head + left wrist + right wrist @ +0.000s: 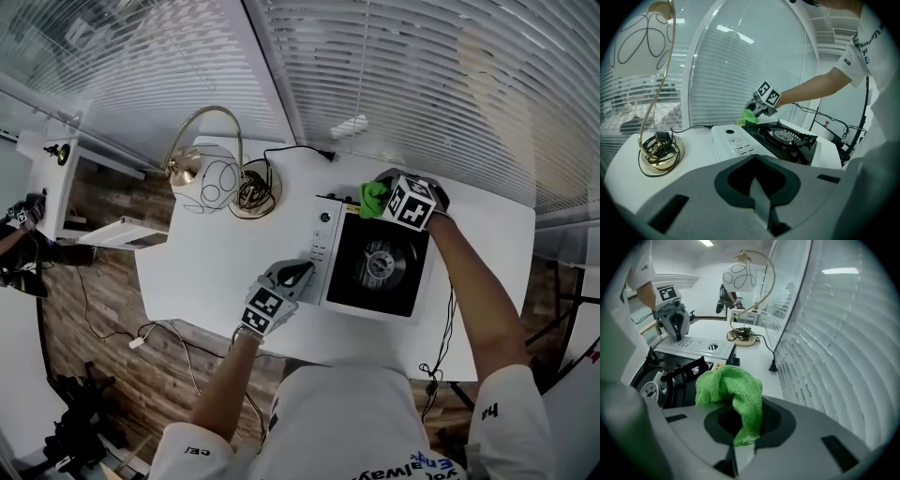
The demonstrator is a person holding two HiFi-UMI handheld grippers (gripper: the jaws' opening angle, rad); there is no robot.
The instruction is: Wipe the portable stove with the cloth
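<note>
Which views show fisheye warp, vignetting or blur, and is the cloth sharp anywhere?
Head view: blinds and table edges bow; stove evenly lit, sharp. Left gripper view: dark corner vignette, left gripper near the lens soft, stove sharp. Right gripper view: same vignette, cloth fibres crisp, blinds curved.

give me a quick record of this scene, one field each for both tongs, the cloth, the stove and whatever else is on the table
left tongs: shut, empty, tips down at the stove's white control panel
right tongs: shut on the cloth
cloth: green, bunched, at the stove's far edge
stove: black burner top, white panel on its left side, stands on the table
table: white, by a window with blinds
lamp: curved gold neck, cord coiled on its base, left of the stove
plug: lies loose on the table
</note>
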